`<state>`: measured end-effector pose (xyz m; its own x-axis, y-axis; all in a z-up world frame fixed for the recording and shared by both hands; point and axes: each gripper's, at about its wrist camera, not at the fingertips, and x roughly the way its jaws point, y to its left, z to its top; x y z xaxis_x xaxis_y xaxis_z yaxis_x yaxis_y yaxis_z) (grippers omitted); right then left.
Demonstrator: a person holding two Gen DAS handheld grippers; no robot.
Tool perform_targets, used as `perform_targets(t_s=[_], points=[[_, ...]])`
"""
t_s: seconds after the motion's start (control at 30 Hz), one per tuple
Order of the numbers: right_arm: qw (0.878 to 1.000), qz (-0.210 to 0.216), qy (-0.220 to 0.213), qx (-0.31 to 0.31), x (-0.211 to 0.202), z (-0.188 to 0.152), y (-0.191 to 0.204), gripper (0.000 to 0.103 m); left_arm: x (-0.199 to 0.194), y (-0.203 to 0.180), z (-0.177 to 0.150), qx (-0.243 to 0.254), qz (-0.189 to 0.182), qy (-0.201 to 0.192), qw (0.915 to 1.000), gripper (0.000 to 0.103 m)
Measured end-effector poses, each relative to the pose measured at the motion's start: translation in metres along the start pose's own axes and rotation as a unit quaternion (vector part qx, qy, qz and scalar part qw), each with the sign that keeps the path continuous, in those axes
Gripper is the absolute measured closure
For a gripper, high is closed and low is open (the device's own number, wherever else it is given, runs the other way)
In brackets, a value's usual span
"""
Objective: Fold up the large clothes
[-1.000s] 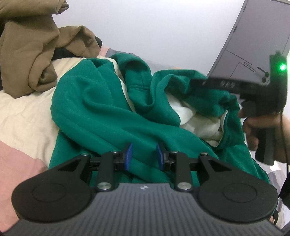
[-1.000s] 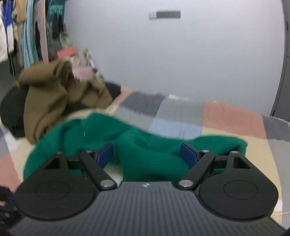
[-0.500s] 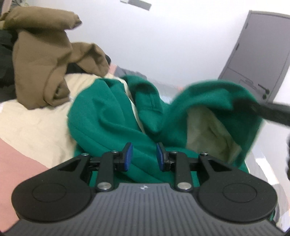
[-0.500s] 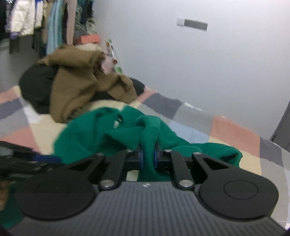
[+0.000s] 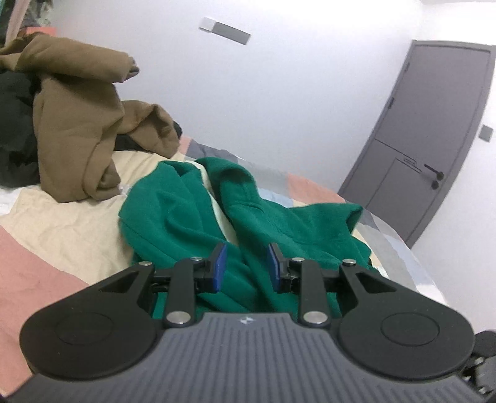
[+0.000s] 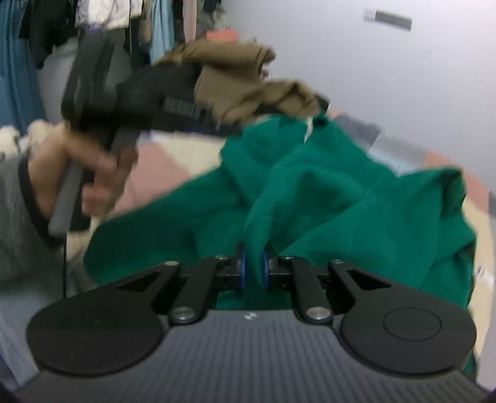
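A crumpled green hoodie (image 5: pixel 192 214) with a cream lining lies on the patchwork bed. It also shows in the right wrist view (image 6: pixel 356 192). My left gripper (image 5: pixel 245 266) is open, with green cloth lying between its blue pads but not pinched. My right gripper (image 6: pixel 253 269) is shut on a fold of the green hoodie and pulls it up taut. The left gripper's body and the hand holding it show blurred in the right wrist view (image 6: pixel 102 93).
A brown garment (image 5: pixel 77 124) is heaped on dark clothes at the far left of the bed (image 5: pixel 46 248). A grey door (image 5: pixel 434 130) stands at the right. Hanging clothes (image 6: pixel 93 18) fill the far left in the right wrist view.
My right gripper has closed on a fold of the green hoodie and drawn it toward me. The left gripper has stayed open and tilted up, and the hoodie's raised right part has dropped flat.
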<state>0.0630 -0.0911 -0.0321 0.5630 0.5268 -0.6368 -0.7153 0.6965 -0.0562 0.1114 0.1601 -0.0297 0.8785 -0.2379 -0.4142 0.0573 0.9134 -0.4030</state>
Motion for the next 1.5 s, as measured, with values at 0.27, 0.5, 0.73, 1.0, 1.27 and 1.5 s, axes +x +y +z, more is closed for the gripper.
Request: perform_targets(t_s=[0.27, 0.5, 0.73, 1.0, 1.27, 1.5], points=[[0.997, 0.031, -0.020, 0.062, -0.017, -0.005, -0.007, 0.075, -0.012, -0.034, -0.016, 0.043, -0.027, 0.013, 0.9986, 0.070], [0.986, 0.013, -0.093, 0.141, -0.053, -0.004, -0.039, 0.057, -0.019, -0.060, -0.016, 0.047, -0.039, 0.012, 0.9981, 0.070], [0.968, -0.071, -0.116, 0.213, -0.037, -0.009, -0.081, 0.057, 0.000, -0.079, -0.024, 0.074, -0.030, 0.032, 0.9963, 0.070], [0.963, -0.076, -0.115, 0.232, -0.001, -0.012, -0.110, 0.057, 0.031, -0.075, -0.029, 0.073, -0.012, 0.053, 0.9959, 0.070], [0.966, -0.079, -0.062, 0.237, 0.034, -0.028, -0.128, 0.057, 0.069, -0.065, -0.040, 0.082, 0.013, 0.104, 0.9911, 0.070], [0.963, -0.092, 0.005, 0.254, 0.063, -0.043, -0.139, 0.059, 0.094, -0.057, -0.055, 0.088, 0.034, 0.143, 0.9852, 0.070]])
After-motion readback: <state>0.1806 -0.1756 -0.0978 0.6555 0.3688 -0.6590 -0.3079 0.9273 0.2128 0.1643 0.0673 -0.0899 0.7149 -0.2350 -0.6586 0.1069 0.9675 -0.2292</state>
